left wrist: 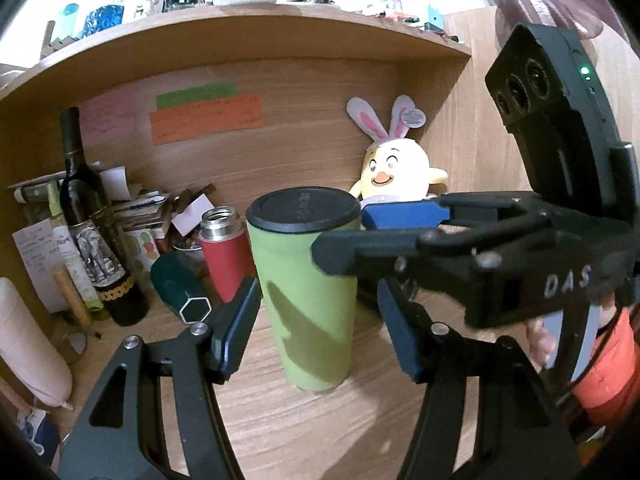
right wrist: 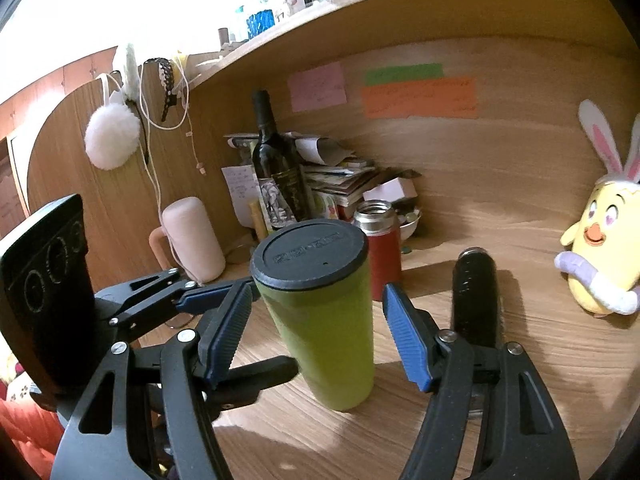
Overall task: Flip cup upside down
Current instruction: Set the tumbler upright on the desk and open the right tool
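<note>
Green cup standing upright on the desk, both grippers spread around it, neither one touching yet.

Going big to small: wooden desk [right wrist: 520, 360] is cluttered at the back, and the cup [right wrist: 320, 320] stands near the front with its black lid up and its long axis vertical. It sits dead centre between the fingers of my right gripper [right wrist: 320, 332], and my left gripper [left wrist: 320, 320] brackets it too, coming in from the other side. Both jaws are wide open, gaps showing either side. I reckon either gripper could close on it, then roll it over.
</note>
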Available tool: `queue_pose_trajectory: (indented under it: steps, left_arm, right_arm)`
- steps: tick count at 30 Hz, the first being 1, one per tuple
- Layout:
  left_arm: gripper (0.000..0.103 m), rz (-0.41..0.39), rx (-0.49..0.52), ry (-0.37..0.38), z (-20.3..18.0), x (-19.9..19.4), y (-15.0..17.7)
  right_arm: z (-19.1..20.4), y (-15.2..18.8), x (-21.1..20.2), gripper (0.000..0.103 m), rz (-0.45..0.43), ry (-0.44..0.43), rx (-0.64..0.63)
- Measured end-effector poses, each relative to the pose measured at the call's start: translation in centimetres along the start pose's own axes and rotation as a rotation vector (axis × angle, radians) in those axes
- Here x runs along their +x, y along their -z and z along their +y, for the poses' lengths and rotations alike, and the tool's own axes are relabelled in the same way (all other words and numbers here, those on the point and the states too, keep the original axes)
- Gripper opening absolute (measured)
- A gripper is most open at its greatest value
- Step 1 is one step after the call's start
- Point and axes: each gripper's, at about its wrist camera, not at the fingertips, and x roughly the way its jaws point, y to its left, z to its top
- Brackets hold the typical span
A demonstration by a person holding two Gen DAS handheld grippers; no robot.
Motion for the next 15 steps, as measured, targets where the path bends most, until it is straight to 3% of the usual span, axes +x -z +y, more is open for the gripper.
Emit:
queue_pose_trajectory:
  steps: [10, 15]
  left_arm:
    - [0.080, -0.080, -0.034, -0.053, -0.4, -5.4, 0.4]
    - [0.094, -0.119, -0.057, -0.097, -1.0, -8.0, 0.6]
  right_arm:
    - [1.9, 1.4, -5.3, 0.083, -0.093, 0.119, -0.056]
    - [2.7, 2.6, -7.9, 0.085, -0.134, 0.181, -0.057]
